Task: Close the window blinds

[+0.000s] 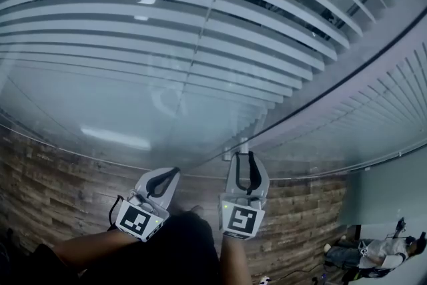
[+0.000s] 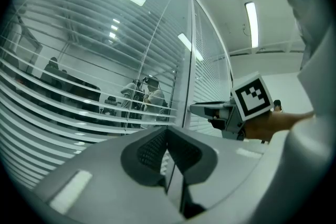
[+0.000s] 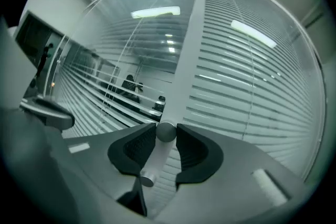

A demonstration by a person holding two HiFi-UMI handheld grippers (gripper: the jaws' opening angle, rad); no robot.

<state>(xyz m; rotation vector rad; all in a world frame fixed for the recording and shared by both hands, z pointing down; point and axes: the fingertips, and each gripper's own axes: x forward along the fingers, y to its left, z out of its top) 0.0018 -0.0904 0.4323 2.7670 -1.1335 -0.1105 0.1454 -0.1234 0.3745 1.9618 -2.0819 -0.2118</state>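
Note:
White slatted blinds [image 1: 167, 30] hang behind a glass wall, their slats tilted so I can see between them. In the right gripper view a silver round knob [image 3: 166, 131] on a short stem sits beside the white upright post [image 3: 189, 50], and my right gripper [image 3: 166, 129] is shut on it, with both dark pads against its sides. In the head view that right gripper [image 1: 244, 155] reaches the glass at the post. My left gripper [image 1: 175, 171] hangs just to its left, shut and holding nothing; its pads [image 2: 149, 152] meet in front of the glass.
A wood-panelled wall [image 1: 67, 177] runs below the glass. A dark frame bar [image 1: 333, 83] separates a second pane of blinds [image 1: 393, 97] on the right. People [image 2: 149, 94] stand behind the glass. A person [image 1: 373, 253] sits on the floor at the lower right.

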